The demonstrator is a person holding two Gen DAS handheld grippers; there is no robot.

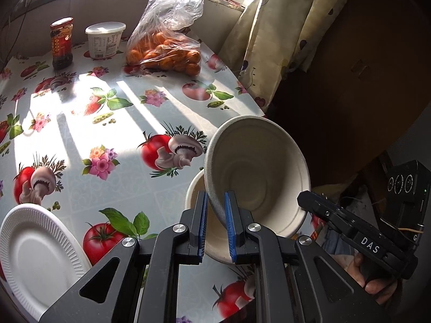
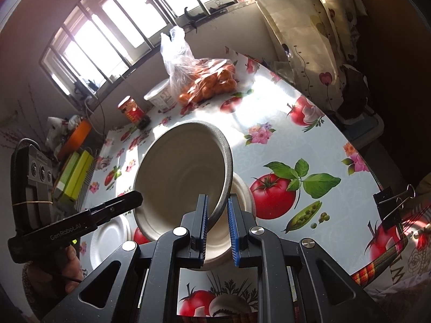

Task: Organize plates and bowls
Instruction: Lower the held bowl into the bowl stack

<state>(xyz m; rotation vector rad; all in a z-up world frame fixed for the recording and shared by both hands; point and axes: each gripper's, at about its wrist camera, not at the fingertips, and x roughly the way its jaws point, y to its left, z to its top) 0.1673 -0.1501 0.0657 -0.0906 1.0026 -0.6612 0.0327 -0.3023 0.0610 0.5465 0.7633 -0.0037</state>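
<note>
A beige paper bowl (image 1: 256, 172) hangs tilted over the fruit-print table, held by its rim from two sides. My left gripper (image 1: 215, 196) is shut on the near rim; in the right wrist view the left gripper (image 2: 134, 197) meets the bowl's left edge. My right gripper (image 2: 217, 202) is shut on the same bowl (image 2: 183, 172), on its opposite rim, and the right gripper (image 1: 304, 202) shows at the bowl's right side. Right beneath stands a second bowl (image 1: 195, 193), also visible as the second bowl (image 2: 243, 191), mostly hidden. A white fluted plate (image 1: 35, 255) lies on the table to the left.
At the table's far side stand a bag of oranges (image 1: 167, 53), a white tub (image 1: 105, 40) and a red-labelled jar (image 1: 62, 43). A curtain (image 1: 269, 40) hangs past the table's right edge. A binder clip (image 2: 390, 204) grips the cloth at the near right edge.
</note>
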